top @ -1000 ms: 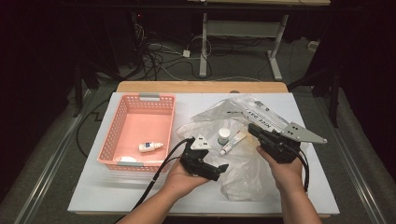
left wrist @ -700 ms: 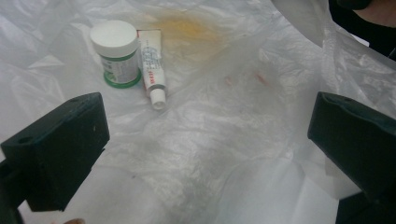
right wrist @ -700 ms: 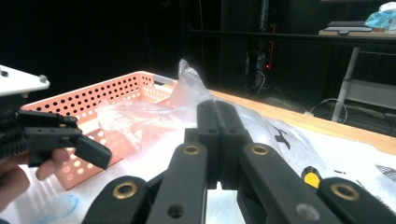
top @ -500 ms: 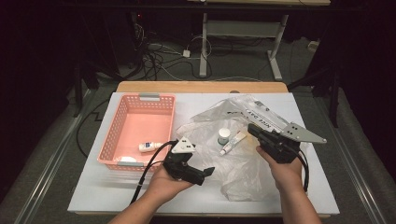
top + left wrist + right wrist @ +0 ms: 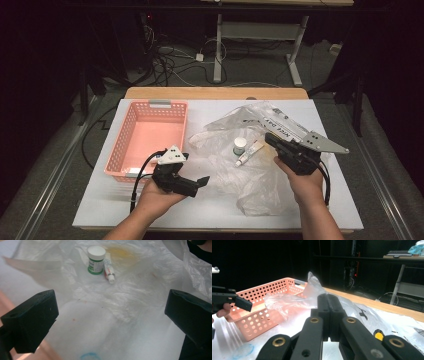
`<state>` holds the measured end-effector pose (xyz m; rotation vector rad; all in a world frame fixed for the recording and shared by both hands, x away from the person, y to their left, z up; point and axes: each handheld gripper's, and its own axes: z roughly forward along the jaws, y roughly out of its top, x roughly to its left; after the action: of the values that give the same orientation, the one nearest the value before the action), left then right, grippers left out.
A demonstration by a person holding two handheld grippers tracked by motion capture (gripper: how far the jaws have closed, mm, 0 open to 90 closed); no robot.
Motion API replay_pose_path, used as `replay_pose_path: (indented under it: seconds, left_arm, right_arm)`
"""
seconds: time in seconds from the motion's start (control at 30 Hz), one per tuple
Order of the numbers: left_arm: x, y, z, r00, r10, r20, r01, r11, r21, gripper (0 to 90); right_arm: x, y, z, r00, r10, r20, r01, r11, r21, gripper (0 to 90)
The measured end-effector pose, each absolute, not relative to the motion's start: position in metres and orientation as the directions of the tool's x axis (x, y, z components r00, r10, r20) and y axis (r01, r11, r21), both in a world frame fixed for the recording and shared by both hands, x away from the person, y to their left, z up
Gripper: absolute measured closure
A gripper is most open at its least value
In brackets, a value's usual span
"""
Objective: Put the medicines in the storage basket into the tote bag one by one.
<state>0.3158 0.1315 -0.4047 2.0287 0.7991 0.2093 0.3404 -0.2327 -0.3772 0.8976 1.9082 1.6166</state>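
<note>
High view: a person sits at a white desk (image 5: 100,200), forearms coming in from the near edge, with a claw in each hand. The left claw (image 5: 202,181) is held over the desk just in front of the near right corner of a pink perforated basket (image 5: 150,135), its jaws pointing right toward a crumpled clear plastic bag (image 5: 250,175) spread over the middle and right of the desk. In the left gripper view its two black jaws stand wide apart with nothing between them; beyond them lies the plastic bag (image 5: 140,297).

On the plastic stands a small jar (image 5: 240,145) with a white lid and green label, upright, and a little white tube (image 5: 248,153) lies just beside it, touching or nearly touching. In the left gripper view the small jar (image 5: 96,259) and the little white tube (image 5: 109,271) sit side by side at the far end of the plastic, well ahead of the open jaws.

The right claw (image 5: 268,138) rests over the right part of the bag, just right of the tube, pointing up and left. In the right gripper view the right claw (image 5: 328,312) has its jaws pressed flat together; I cannot tell whether any film of plastic is pinched between them. Past them are the pink perforated basket (image 5: 257,312), a puffed fold of the plastic bag (image 5: 287,302), and the left claw (image 5: 242,303) farther off at the left edge.
</note>
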Motion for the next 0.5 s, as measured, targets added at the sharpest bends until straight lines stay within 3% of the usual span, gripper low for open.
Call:
replay_pose_path:
  seconds: [0.5]
  left_arm:
    - [0.324,0.185,-0.409,0.696,0.703,-0.146,0.499,-0.328,0.802,0.0]
  right_arm:
    - [0.340,-0.233,-0.377,-0.668,0.743,0.051,0.172,0.088,0.981,90.0]
